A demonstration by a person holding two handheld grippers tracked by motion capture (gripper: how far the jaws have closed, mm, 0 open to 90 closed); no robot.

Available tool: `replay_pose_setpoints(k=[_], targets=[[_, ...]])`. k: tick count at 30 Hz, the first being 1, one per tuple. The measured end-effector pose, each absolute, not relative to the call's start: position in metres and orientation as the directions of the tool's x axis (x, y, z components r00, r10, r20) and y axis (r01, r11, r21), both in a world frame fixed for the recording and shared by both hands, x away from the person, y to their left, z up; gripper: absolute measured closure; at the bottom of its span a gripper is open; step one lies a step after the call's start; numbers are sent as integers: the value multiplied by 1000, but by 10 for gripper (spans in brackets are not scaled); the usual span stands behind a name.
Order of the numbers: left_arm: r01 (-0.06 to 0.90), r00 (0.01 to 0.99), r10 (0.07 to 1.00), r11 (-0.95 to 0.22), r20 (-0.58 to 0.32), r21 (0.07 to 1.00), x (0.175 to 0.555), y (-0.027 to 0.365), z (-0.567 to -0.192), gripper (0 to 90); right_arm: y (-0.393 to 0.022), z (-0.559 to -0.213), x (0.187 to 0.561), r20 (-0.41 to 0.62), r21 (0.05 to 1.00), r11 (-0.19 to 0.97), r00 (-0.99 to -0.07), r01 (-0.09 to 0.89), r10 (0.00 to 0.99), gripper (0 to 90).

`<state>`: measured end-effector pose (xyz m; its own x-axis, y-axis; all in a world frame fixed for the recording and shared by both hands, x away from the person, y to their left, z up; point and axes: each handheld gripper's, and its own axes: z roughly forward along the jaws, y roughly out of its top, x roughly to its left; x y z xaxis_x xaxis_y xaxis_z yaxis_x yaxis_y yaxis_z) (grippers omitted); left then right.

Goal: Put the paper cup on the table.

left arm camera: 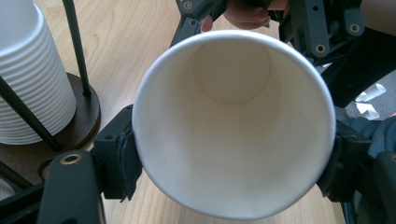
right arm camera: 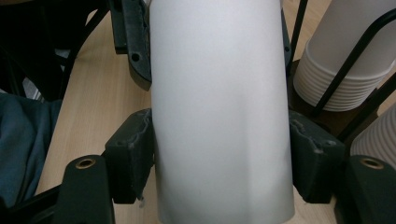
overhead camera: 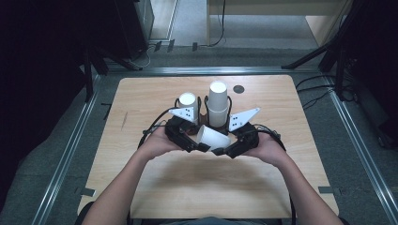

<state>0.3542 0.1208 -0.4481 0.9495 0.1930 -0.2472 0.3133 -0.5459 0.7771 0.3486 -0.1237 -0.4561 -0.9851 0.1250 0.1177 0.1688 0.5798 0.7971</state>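
You hold a single white paper cup (overhead camera: 213, 137) lying on its side between your two grippers, just above the near middle of the wooden table (overhead camera: 155, 187), in front of the two racks of stacked cups. Judge it very light, thin-walled and easy to crush: the wall gives under any squeeze, the rolled rim is the stiffest part, and the smooth paper can slip. Take it across the body with light pressure, near the rim where it keeps its shape.

Your left gripper (left arm camera: 233, 163) has its jaws spread to the width of the cup's mouth, pads pressing the wall on either side just behind the rim (you look straight down into the empty cup). Your right gripper (right arm camera: 222, 156) pinches the same cup across its narrower body, a pad flat against each side. Behind stand the taller cup stack (overhead camera: 218, 101) at right and the shorter cup stack (overhead camera: 187, 101) at left
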Motion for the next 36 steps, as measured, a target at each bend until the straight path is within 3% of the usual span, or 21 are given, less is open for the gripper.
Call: replay_pose_setpoints(k=[15,24,36], targets=[[330,943,229,-557,-241,762,358,133,-432,244,-125,-456,352,132,783,587,-977,205,165,243],[260,963,236,-666,-133,699,357,125,-417,243,-120,-463,352,116,758,621,-978,201,175,241],[192,978,199,-771,-56,607,355,105,-412,244,-116,-466,352,108,752,630,-978,196,176,240]])
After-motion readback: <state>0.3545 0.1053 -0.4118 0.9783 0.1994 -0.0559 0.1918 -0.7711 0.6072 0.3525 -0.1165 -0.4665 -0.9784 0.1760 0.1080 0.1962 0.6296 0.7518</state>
